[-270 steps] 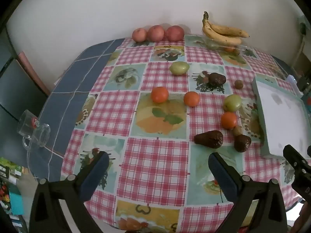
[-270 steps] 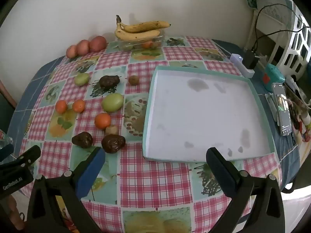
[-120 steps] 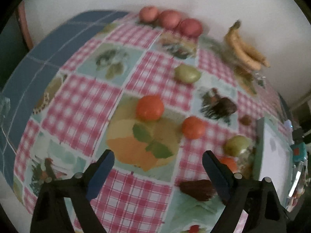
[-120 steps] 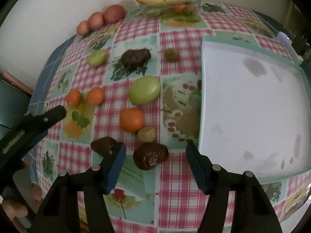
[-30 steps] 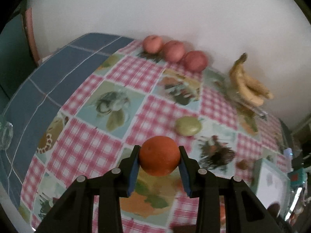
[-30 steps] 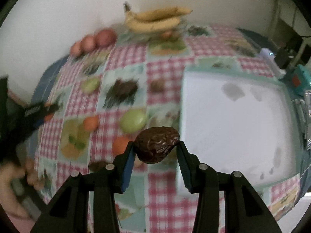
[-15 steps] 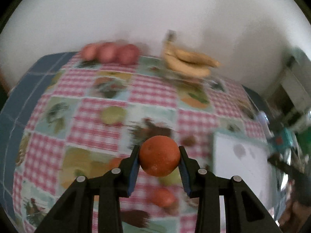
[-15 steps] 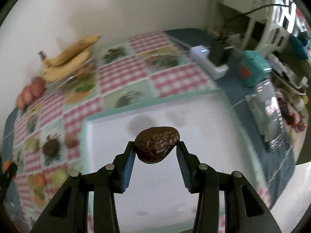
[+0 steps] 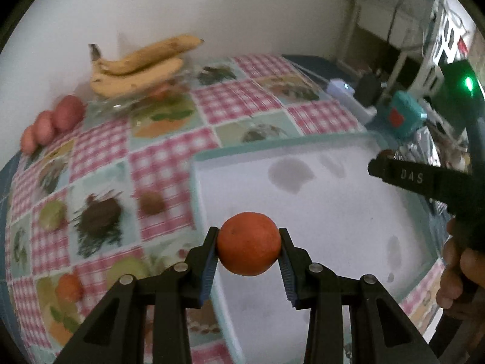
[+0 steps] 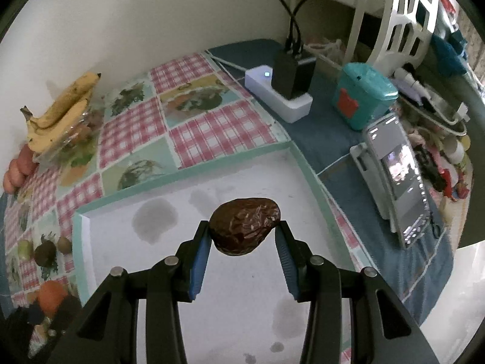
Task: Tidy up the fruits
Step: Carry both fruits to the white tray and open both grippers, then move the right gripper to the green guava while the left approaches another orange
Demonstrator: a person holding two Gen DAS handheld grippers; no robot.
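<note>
Orange and smooth-skinned, the round orange (image 9: 248, 243) sits clamped between the two blue pads of the left gripper (image 9: 249, 253), held in the air over the near left part of the tray (image 9: 333, 212), just inside its teal rim. The white floor of that tray carries a few grey stains and no fruit. Left of the tray, on the checked tablecloth (image 9: 100, 148), lie a dark avocado (image 9: 98, 214), a small brown kiwi (image 9: 151, 203), green fruit (image 9: 53, 214) and another orange fruit (image 9: 70, 285); bananas (image 9: 139, 63) rest on a clear box by the wall. The right gripper (image 9: 424, 182) reaches in from the right edge. A round fruit could well roll once let go, so releasing it high or near the rim risks it bouncing out. The two tools are close over one tray and might knock each other.

From the right wrist, the right gripper (image 10: 244, 242) has its pads pressed on a dark brown, wrinkled, glossy avocado (image 10: 245, 230), pear-shaped and lying crosswise, above the middle of the tray (image 10: 188, 176). It looks soft and overripe; a hard squeeze could bruise or split it, and its tapered end may let it slip. A power strip (image 10: 279, 97), teal tub (image 10: 360, 100) and phone (image 10: 394, 176) stand just right of the tray, so a wide swing could hit them.
</note>
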